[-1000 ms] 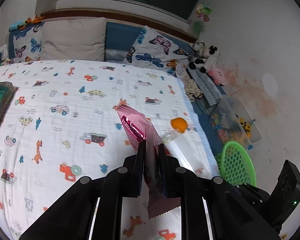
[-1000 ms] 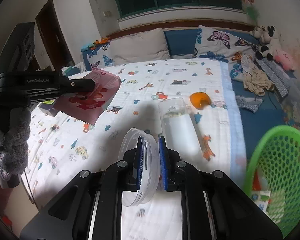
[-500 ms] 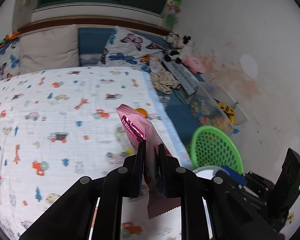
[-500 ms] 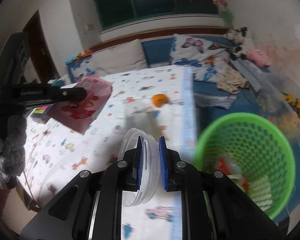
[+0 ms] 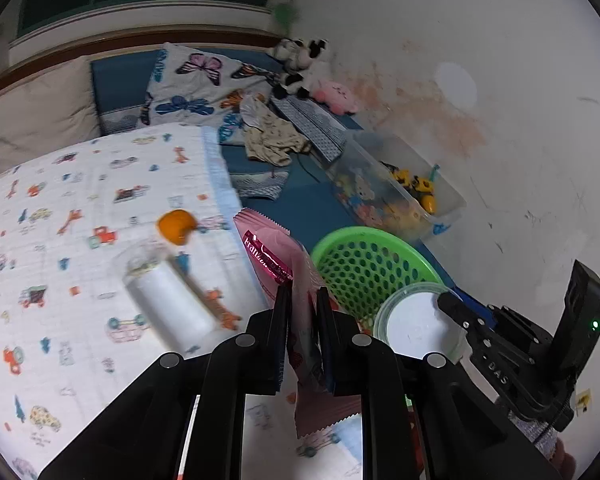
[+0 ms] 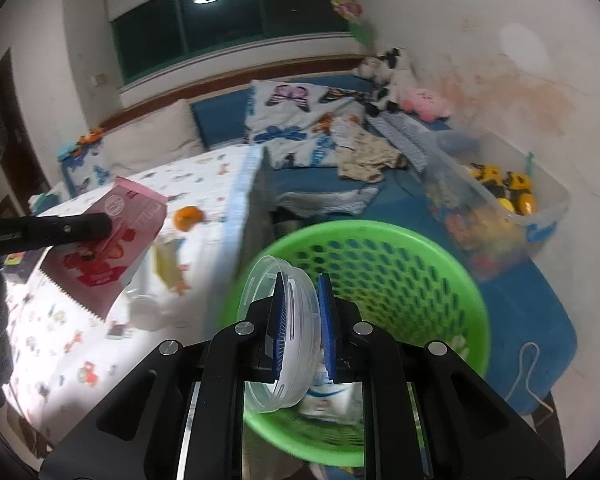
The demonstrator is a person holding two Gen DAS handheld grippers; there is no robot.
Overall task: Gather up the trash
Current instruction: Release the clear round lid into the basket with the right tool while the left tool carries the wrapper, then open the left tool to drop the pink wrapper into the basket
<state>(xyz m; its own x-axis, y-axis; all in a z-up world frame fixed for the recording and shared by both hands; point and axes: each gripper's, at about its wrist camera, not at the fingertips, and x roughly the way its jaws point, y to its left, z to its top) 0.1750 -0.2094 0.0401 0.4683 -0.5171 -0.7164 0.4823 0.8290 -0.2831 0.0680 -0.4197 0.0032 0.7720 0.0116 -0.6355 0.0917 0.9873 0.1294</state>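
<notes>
My left gripper [image 5: 302, 300] is shut on a pink snack wrapper [image 5: 272, 256], held above the bed's right edge; the wrapper also shows in the right wrist view [image 6: 108, 248]. My right gripper [image 6: 302, 292] is shut on a clear round plastic lid [image 6: 280, 280], held over the rim of the green mesh basket [image 6: 400, 256]. The lid [image 5: 416, 320] and basket [image 5: 364, 264] also show in the left wrist view. A clear plastic jar [image 5: 168, 300] and an orange peel [image 5: 176, 226] lie on the printed bedsheet [image 5: 60, 208].
A clear storage bin of toys [image 6: 500, 204] stands against the wall behind the basket. Crumpled clothes [image 6: 368, 156], butterfly pillows [image 6: 296, 112] and plush toys [image 6: 424, 102] lie on the blue mat. Paper trash [image 6: 320, 400] lies in the basket's bottom.
Both grippers have swung right from over the bed toward the green basket, each keeping its hold. The lid now hangs over the basket.
</notes>
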